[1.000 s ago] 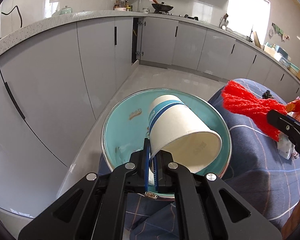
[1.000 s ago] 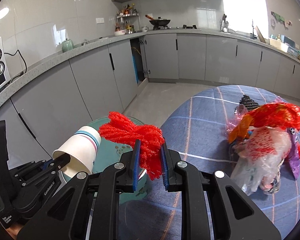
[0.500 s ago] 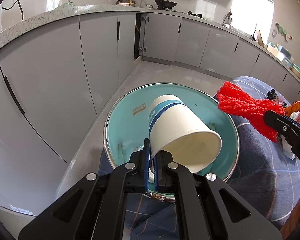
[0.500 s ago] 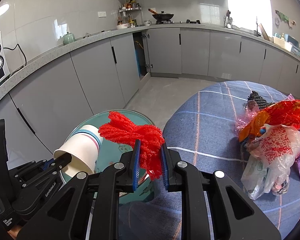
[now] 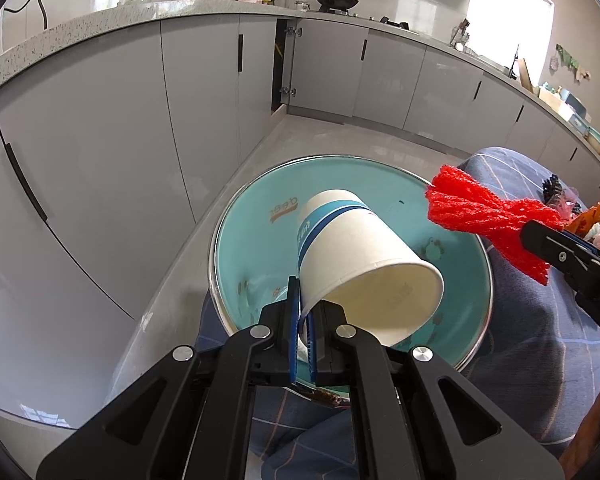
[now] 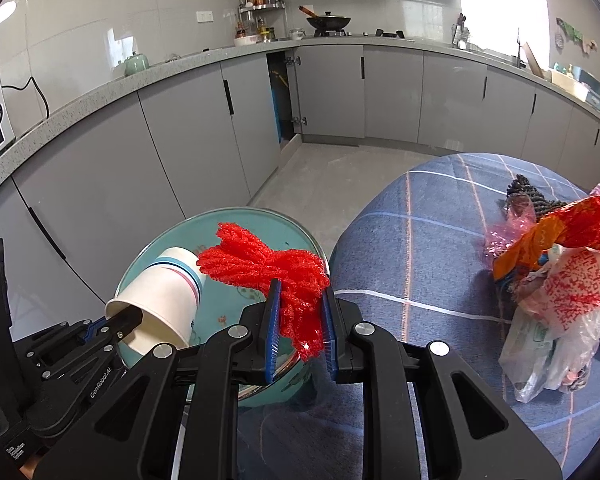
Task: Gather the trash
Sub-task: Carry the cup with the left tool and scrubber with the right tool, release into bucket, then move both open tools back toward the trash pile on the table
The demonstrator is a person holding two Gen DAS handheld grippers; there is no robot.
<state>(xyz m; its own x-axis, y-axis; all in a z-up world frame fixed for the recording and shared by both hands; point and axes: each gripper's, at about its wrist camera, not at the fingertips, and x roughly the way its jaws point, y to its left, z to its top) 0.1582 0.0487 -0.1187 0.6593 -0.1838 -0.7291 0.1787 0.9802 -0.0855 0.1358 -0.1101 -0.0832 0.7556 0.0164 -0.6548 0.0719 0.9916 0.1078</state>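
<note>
Since both loads are light, grip is easy: left tool pinches the rim of a crushable paper cup over the teal bin; right tool is clamped on soft red mesh netting. Remaining bags lie on the plaid-covered tabletop; grey kitchen cabinets behind.

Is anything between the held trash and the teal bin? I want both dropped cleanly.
Nothing visible. The paper cup hangs tilted over the teal bin, which is open; the red mesh netting hangs over its rim nearest the table.
</note>
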